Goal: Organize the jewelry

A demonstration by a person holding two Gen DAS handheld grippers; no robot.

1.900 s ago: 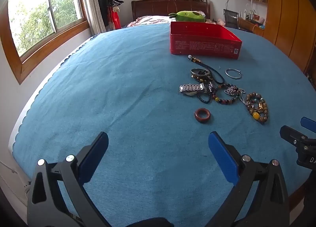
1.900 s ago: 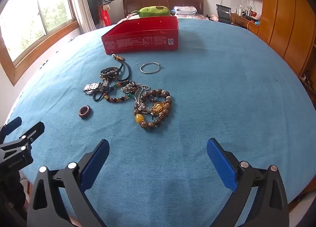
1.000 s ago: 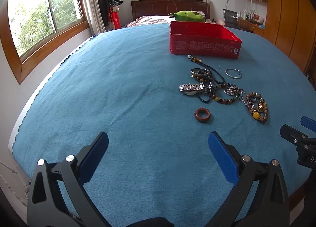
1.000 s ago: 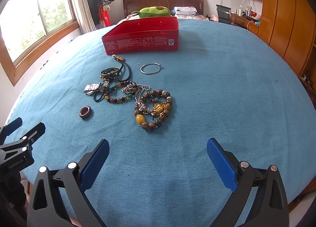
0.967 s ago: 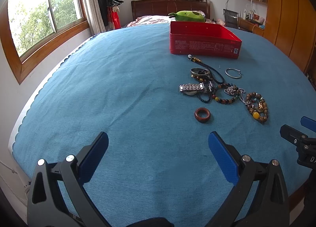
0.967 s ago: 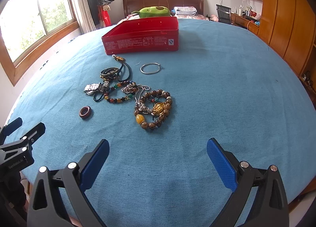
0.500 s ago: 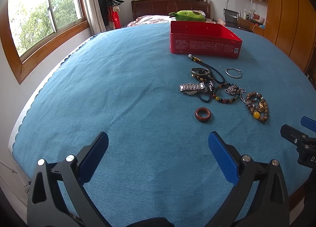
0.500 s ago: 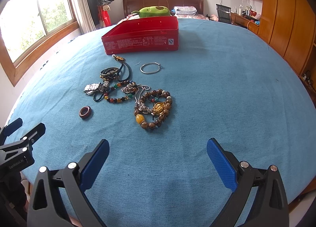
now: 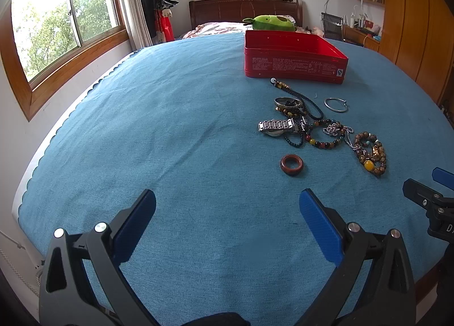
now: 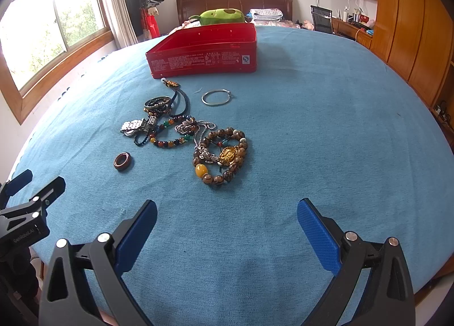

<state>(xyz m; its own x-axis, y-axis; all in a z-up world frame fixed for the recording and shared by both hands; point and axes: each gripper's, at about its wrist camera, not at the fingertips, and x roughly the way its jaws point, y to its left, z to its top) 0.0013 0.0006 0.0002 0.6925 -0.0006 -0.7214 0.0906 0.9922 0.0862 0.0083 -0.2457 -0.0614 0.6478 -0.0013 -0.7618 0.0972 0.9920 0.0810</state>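
Observation:
Jewelry lies on a blue tablecloth (image 9: 170,141) in front of an open red tin box (image 9: 292,59) (image 10: 204,50). It includes a red-brown ring (image 9: 291,165) (image 10: 123,161), a brown bead bracelet with a yellow bead (image 10: 221,155) (image 9: 371,152), a coloured bead string (image 10: 170,138), a metal watch band (image 9: 276,126) (image 10: 133,126), a dark cord (image 10: 181,101) and a silver hoop (image 10: 216,97) (image 9: 336,105). My left gripper (image 9: 227,212) is open and empty, near the front edge, left of the jewelry. My right gripper (image 10: 227,221) is open and empty, just short of the brown bracelet.
A bed with a green plush toy (image 9: 269,22) stands beyond the table. Windows (image 9: 56,33) are on the left wall, wooden wardrobes (image 10: 411,27) on the right, a desk and chair (image 10: 322,22) at the back right. A coat stand (image 9: 156,5) is near the left window.

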